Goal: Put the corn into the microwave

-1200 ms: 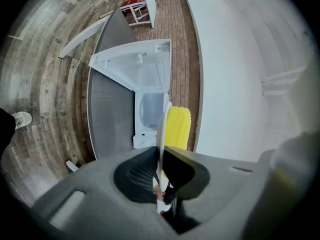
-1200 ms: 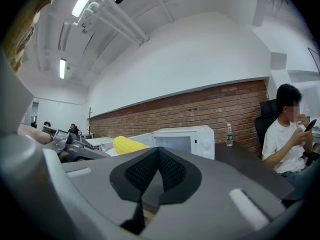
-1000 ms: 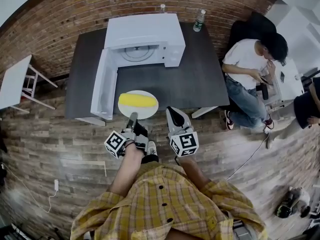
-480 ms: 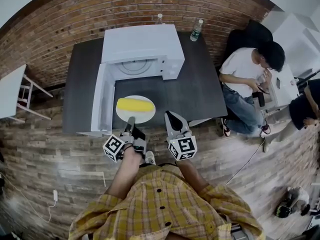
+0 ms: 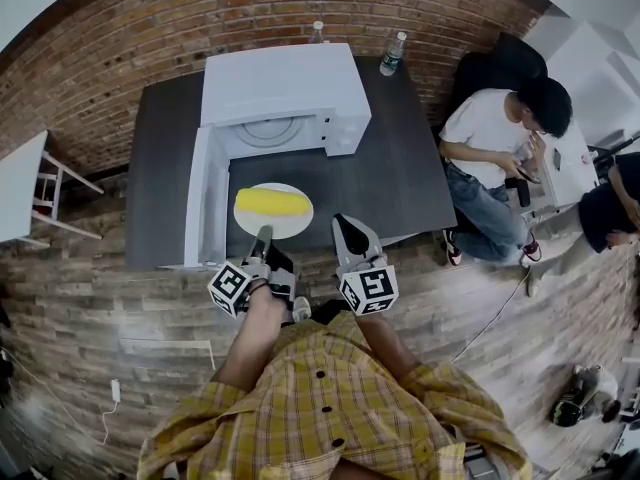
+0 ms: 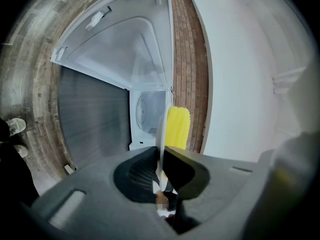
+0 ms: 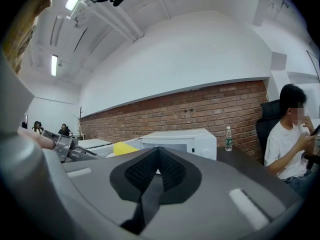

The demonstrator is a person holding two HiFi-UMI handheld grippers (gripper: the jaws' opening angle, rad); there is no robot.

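Note:
A yellow corn cob [image 5: 272, 202] lies on a white plate [image 5: 290, 225]. My left gripper [image 5: 262, 238] is shut on the plate's near rim and holds it over the dark table, in front of the white microwave [image 5: 285, 86]. The microwave's door [image 5: 204, 198] stands open to the left. In the left gripper view the plate [image 6: 162, 129] shows edge-on between the pads of the left gripper [image 6: 161, 153], with the corn [image 6: 177, 128] beyond and the oven's turntable [image 6: 149, 111] behind. My right gripper [image 5: 348, 231] is shut with nothing in it, just right of the plate.
Two bottles [image 5: 393, 53] stand at the table's [image 5: 400, 168] back edge behind the microwave. A person [image 5: 495, 138] sits at the table's right side, and also shows in the right gripper view as the seated person [image 7: 292, 139]. A small white table [image 5: 20, 183] stands at the left.
Both grippers have moved forward, and the plate with the corn is now closer to the microwave's open front. The left gripper's hold on the plate is unchanged.

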